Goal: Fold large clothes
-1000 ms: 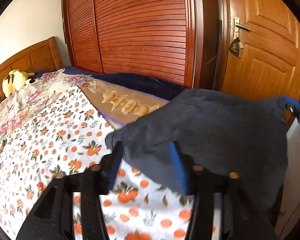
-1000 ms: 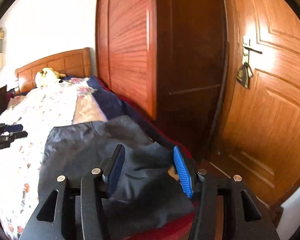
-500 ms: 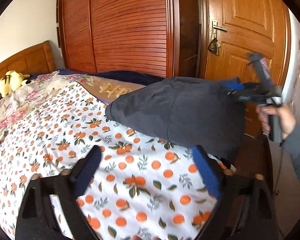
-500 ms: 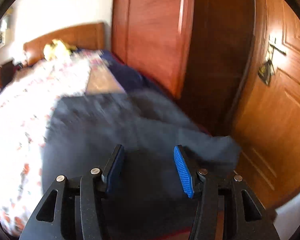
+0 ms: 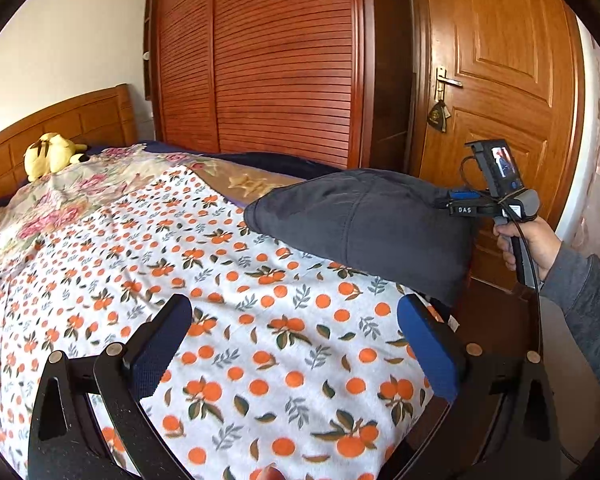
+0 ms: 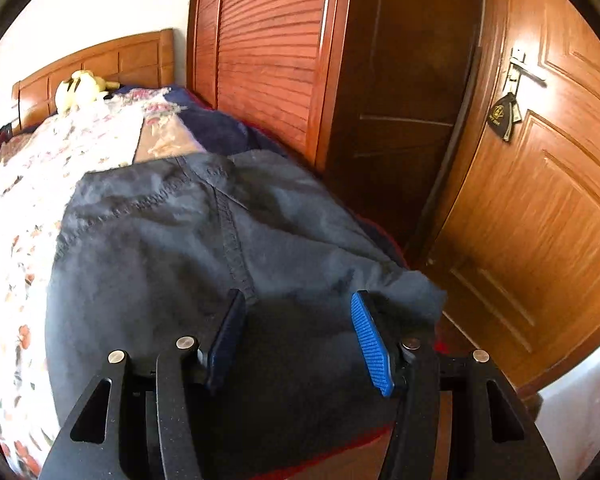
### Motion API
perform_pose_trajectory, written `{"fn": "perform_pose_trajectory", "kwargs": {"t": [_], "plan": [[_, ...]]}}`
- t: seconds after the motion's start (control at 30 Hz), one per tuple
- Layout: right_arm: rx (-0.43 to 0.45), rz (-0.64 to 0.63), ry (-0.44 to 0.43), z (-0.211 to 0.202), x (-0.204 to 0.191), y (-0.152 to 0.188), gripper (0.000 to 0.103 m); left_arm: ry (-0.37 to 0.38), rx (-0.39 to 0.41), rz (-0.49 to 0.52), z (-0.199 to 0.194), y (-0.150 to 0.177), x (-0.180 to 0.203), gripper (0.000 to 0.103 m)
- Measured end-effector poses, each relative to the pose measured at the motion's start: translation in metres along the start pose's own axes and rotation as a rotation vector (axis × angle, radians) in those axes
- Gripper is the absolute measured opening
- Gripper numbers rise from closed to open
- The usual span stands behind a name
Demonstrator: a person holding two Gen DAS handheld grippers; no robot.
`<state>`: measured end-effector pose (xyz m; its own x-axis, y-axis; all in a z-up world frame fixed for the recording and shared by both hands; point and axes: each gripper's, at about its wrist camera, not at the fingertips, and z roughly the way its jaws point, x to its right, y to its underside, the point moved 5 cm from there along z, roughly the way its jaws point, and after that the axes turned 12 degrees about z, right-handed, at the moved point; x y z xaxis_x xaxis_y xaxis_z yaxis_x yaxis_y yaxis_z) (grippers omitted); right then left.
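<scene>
A dark grey garment (image 5: 360, 224) lies bunched at the foot corner of the bed, with one end hanging over the edge. My right gripper (image 5: 454, 200) holds its raised right end. In the right wrist view the cloth (image 6: 160, 260) runs between the blue pads and the right gripper (image 6: 298, 298) is still shut on it, its jaws opening a little. My left gripper (image 5: 294, 306) hovers over the orange-print bedspread (image 5: 180, 248), short of the garment. Its jaws are opening to full width, with nothing between them.
A slatted wooden wardrobe (image 5: 280, 72) and a wooden door (image 5: 500, 80) stand just past the foot of the bed. A yellow plush toy (image 5: 48, 154) sits by the headboard. A person's hand (image 5: 532, 244) and grey sleeve hold the right gripper beside the door.
My left gripper let go of the garment, opened wide and drew back over the bedspread. The freed end dropped onto the bed. My right gripper sank slightly with the cloth.
</scene>
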<state>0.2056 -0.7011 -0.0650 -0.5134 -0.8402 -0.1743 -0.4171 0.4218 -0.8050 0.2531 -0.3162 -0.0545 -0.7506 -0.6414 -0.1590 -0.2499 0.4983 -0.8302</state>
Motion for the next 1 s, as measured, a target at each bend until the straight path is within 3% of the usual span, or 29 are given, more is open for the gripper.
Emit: {"fn": "perform_pose_trajectory", "kwargs": {"t": [0.1,0.3,0.5,0.77,1.0], "plan": [[0.029,0.004,-0.017,-0.018,-0.015,0.005,0.058,-0.018,-0.001,-0.011,-0.012,0.009,-0.008,0.102],[0.068,-0.028,-0.107,-0.051,-0.064,0.018,0.069,-0.056,0.003,-0.071,-0.038,0.026,-0.028,0.102],[0.080,-0.076,-0.241,-0.090,-0.129,0.044,0.074,-0.162,-0.006,-0.139,-0.066,0.058,-0.055,0.102],[0.031,-0.200,-0.487,-0.133,-0.232,0.105,0.074,-0.263,-0.079,-0.219,-0.100,0.117,-0.080,0.102],[-0.001,-0.255,-0.585,-0.165,-0.270,0.140,0.074,-0.323,-0.136,-0.300,-0.131,0.161,-0.086,0.102]]}}
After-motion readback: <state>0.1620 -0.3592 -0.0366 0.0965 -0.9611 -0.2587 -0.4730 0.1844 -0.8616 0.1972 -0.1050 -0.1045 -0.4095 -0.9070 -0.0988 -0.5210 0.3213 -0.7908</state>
